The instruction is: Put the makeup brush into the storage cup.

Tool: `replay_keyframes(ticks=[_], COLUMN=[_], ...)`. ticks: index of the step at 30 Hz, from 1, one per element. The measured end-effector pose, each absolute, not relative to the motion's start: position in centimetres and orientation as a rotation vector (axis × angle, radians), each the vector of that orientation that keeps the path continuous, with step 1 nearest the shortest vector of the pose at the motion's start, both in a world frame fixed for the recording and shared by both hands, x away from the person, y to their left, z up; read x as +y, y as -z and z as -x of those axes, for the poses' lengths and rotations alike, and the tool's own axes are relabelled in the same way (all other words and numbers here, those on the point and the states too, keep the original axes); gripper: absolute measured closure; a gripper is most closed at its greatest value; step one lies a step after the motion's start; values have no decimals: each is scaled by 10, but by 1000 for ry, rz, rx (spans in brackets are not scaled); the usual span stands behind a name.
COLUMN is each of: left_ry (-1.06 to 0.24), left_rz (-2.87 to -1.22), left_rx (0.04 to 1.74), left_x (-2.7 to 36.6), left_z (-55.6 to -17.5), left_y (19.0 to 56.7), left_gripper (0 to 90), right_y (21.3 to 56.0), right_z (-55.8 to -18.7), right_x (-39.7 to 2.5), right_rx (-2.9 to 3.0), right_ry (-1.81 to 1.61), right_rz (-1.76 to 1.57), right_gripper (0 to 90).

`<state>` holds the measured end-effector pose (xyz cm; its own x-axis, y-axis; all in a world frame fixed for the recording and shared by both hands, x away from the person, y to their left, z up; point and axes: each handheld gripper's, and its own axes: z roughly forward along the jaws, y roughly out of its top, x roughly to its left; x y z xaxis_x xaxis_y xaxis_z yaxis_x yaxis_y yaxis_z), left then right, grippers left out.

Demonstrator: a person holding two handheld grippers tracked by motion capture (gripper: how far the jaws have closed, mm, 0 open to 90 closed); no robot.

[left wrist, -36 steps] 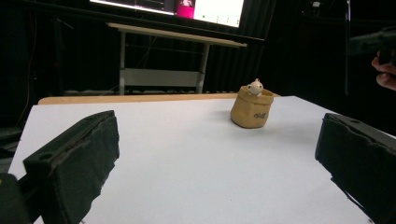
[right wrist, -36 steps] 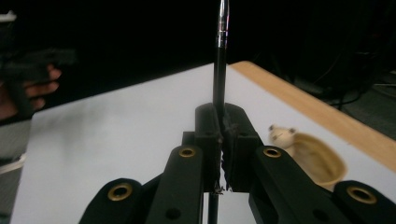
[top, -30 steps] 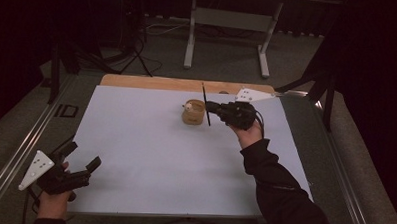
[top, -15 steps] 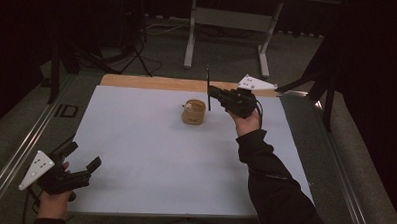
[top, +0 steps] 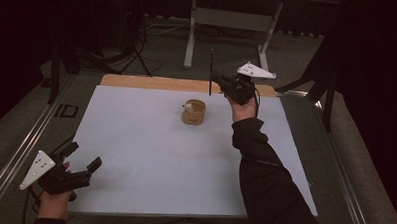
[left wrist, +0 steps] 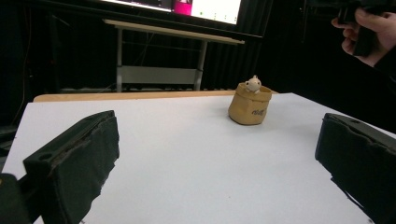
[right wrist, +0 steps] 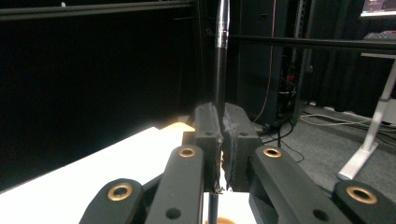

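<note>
Nearest the person, at the front left corner of the white table (top: 150,155), the left gripper (top: 79,163) rests low in the left hand (top: 53,204), its jaws spread wide apart with nothing between them; the grey three-cornered plate (top: 37,167) sits on top of it. In the left gripper view the two black jaws stand at either edge of the frame, well apart, and the white surface runs bare between them up to the small tan pouch (left wrist: 250,108). That pouch (top: 194,112) stands upright past the middle of the table, a little toward the far side, with a small pale round-headed figure (left wrist: 253,83) peeking out of its open top. Farther on and to the right of the pouch, the right hand (top: 242,108) holds the right gripper (top: 218,80) raised above the far edge of the table, apart from the pouch. Its jaws are closed tight on a thin dark pen (top: 211,72), which stands upright in the high view. The right gripper view shows the jaws pressed together around the pen (right wrist: 220,60), the shaft rising straight up from between them with a grey metallic section near its top. Beyond the white surface a strip of bare wood (top: 152,82) runs along the far edge of the table, and behind it stands a white-legged desk frame (top: 191,36) on the dark floor.
</note>
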<state>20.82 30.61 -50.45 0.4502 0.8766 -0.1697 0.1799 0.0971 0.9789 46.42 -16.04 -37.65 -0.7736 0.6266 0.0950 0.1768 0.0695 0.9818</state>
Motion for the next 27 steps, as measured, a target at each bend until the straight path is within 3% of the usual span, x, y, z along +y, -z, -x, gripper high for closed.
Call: replay_keyframes(ticks=[27], left_ry=[-664], left_rz=[-1405], left_rx=[1012], left_x=[307], left_z=[-209], left_y=[506], left_gripper=[5], right_y=[411], right_z=[-504], right_x=[-133], right_rx=[1977], right_ry=[-1661], right_rz=[-957], right_gripper=[856])
